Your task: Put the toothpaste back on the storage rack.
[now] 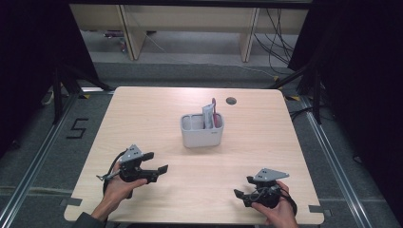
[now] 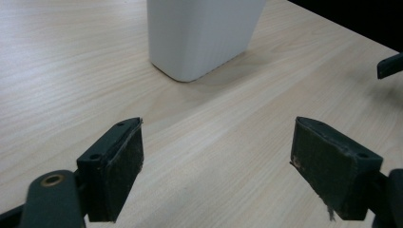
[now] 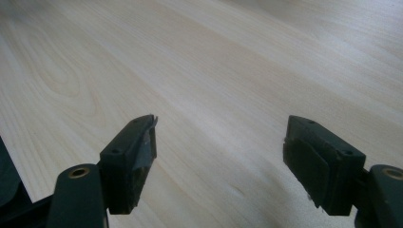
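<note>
Item 1: my left tongs (image 1: 154,163), held in my left hand (image 1: 119,186) over the near left part of the counter (image 1: 142,114). Jaws spread wide, nothing between them. In the left gripper view the left tongs (image 2: 216,164) face the white caddy (image 2: 202,33), which stands a short way beyond the pads (image 2: 124,173) and is not touched.

Item 2: my right tongs (image 1: 243,186), held in my right hand (image 1: 280,211) over the near right part of the counter. Jaws likewise spread wide and bare. In the right gripper view the right tongs (image 3: 218,161) look across plain light wood, with nothing between the pads (image 3: 142,164).

Item 3: white caddy (image 1: 201,130), upright near the middle of the counter, well apart from both tongs. It has 2 compartments side by side as far as I can tell. The right compartment holds a grey pouch (image 1: 207,116) and a red stick (image 1: 215,111), both standing and rising above the rim. The contents of the left compartment cannot be made out.

Item 4: round cable hole (image 1: 231,100) in the counter, behind the caddy toward the far edge.
</note>
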{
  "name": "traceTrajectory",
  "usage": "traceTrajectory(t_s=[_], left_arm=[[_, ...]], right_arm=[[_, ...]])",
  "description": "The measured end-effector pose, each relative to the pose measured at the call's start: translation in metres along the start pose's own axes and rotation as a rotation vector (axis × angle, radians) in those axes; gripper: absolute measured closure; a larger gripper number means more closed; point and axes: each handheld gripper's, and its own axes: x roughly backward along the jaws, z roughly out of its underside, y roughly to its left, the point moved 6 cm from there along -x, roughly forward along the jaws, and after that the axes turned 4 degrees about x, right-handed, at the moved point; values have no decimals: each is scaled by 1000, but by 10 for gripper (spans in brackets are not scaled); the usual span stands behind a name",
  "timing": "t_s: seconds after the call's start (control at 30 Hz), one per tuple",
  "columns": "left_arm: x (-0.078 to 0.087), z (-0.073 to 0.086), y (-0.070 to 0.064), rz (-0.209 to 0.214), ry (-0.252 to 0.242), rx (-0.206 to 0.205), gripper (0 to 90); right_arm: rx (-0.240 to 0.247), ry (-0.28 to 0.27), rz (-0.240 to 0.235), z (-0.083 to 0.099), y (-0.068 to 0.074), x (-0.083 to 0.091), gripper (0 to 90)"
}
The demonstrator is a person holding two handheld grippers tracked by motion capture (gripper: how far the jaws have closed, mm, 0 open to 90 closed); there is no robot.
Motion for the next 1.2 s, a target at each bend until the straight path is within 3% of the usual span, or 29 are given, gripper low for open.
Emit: traceTrajectory(t_s=[0.03, 0.17, 0.2, 0.37, 0.5, 0.63, 0.67, 0.73, 0.8, 0.87, 0.9, 0.97, 1.07, 1.17, 1.2], left_arm=[[0, 2, -1, 7, 1, -7, 171], [2, 11, -7, 17, 17, -13, 158], [3, 13, -8, 18, 20, -14, 156], [8, 24, -14, 22, 44, -40, 153], [13, 31, -17, 9, 58, -55, 153], [19, 33, -20, 11, 51, -69, 153], [21, 34, -22, 0, 57, -75, 153], [23, 35, -24, 1, 58, -84, 153], [26, 37, -25, 1, 58, -94, 153], [28, 38, -27, 9, 56, -94, 153], [29, 39, -27, 2, 59, -98, 153], [30, 40, -29, 12, 56, -94, 153], [33, 42, -30, 12, 61, -107, 153], [35, 44, -31, 9, 53, -100, 153], [36, 45, -32, 6, 57, -99, 153]], right_arm=[[-23, 0, 5, 0, 2, 0, 277], [-3, 3, -24, 0, 2, 0, 277], [-3, 4, 0, 0, 1, 0, 277], [4, -5, 17, 0, -1, 1, 277], [6, -1, -3, 0, 2, 1, 277], [11, -4, 14, -1, 2, -1, 277], [-26, 11, -1, 0, 5, -1, 277], [-20, 17, -8, 1, 5, 0, 277], [4, 3, 24, 0, 2, 0, 277], [11, 2, 4, 0, 3, -1, 277], [-34, 14, 7, 0, 7, 0, 277], [-6, 6, 12, 0, 5, -1, 277], [-23, 16, 14, 0, 6, 0, 277], [-11, 7, 12, 0, 6, -2, 277], [-4, 11, -17, 0, 6, -2, 277]])
